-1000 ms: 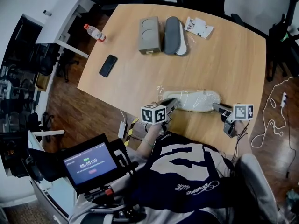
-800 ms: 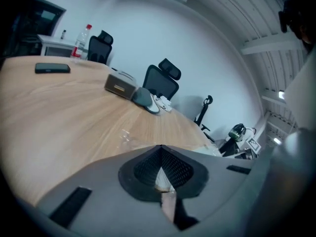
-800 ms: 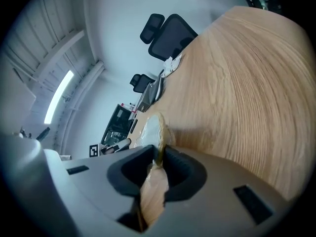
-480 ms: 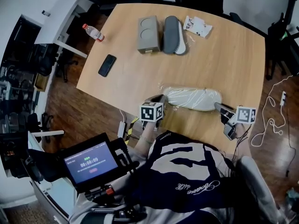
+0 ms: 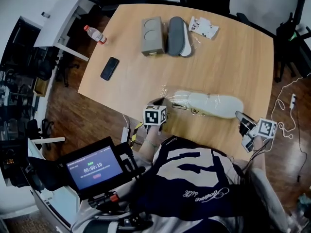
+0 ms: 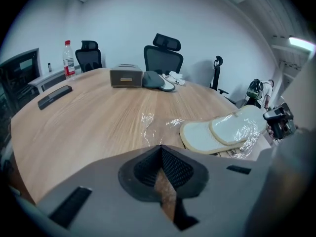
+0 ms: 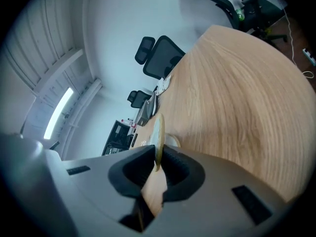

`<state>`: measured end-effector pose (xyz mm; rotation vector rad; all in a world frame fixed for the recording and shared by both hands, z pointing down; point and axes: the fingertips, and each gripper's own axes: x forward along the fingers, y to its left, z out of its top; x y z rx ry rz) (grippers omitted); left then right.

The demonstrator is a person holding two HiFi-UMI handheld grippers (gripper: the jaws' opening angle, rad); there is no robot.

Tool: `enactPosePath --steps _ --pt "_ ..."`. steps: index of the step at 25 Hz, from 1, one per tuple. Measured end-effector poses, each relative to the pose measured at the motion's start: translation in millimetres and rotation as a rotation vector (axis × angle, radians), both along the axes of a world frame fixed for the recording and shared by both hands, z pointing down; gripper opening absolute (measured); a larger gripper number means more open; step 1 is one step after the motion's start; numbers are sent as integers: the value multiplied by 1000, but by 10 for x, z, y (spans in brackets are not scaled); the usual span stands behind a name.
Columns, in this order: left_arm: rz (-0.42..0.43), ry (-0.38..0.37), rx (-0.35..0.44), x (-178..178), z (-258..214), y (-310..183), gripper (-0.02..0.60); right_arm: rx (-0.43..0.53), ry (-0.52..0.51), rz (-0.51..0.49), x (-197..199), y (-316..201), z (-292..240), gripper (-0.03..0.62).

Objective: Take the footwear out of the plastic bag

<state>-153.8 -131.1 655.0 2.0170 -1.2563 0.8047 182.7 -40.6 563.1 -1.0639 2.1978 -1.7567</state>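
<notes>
A pair of white slippers (image 5: pixel 214 104) lies in a clear plastic bag (image 5: pixel 171 95) near the front edge of the wooden table (image 5: pixel 233 57). My right gripper (image 5: pixel 240 115) is at the pair's right end. Its jaws have just been closing, and they are shut on a slipper's thin edge (image 7: pixel 158 132). My left gripper (image 5: pixel 158 102) sits at the bag's left end with its jaws shut. The flat, empty film (image 6: pixel 148 125) runs right up to its tips. In the left gripper view the near slipper (image 6: pixel 202 137) looks bare, while the far one (image 6: pixel 242 125) is still under film.
At the table's far side stand a grey box (image 5: pixel 151 35), a grey pair of footwear (image 5: pixel 177 35) and a small printed packet (image 5: pixel 204 27). A black phone (image 5: pixel 108 68) and a water bottle (image 5: pixel 95 34) lie at the left. Office chairs (image 6: pixel 163 58) ring the far edge.
The right gripper has pulled the slippers to the right, toward the table's corner. The left gripper has shifted left, and the bag's left end now lies stretched and flat.
</notes>
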Motion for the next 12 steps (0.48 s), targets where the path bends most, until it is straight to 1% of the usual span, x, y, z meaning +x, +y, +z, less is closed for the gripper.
enactPosePath --steps 2,5,8,10,11,12 --pt "-9 2 -1 -48 0 -20 3 2 -1 29 101 60 -36 41" --pt "-17 2 -1 -92 -20 -39 3 24 -26 19 99 98 -87 41" --pt "-16 -12 7 -70 -29 -44 3 31 -77 2 -37 96 -50 41" --pt "-15 -20 12 -58 -25 -48 3 31 -100 -24 -214 64 21 41" --pt "-14 -23 14 -56 -21 -51 3 27 -103 -41 -323 44 59 44" --pt "-14 -25 16 -55 -16 -53 3 8 -84 -57 -421 39 118 49"
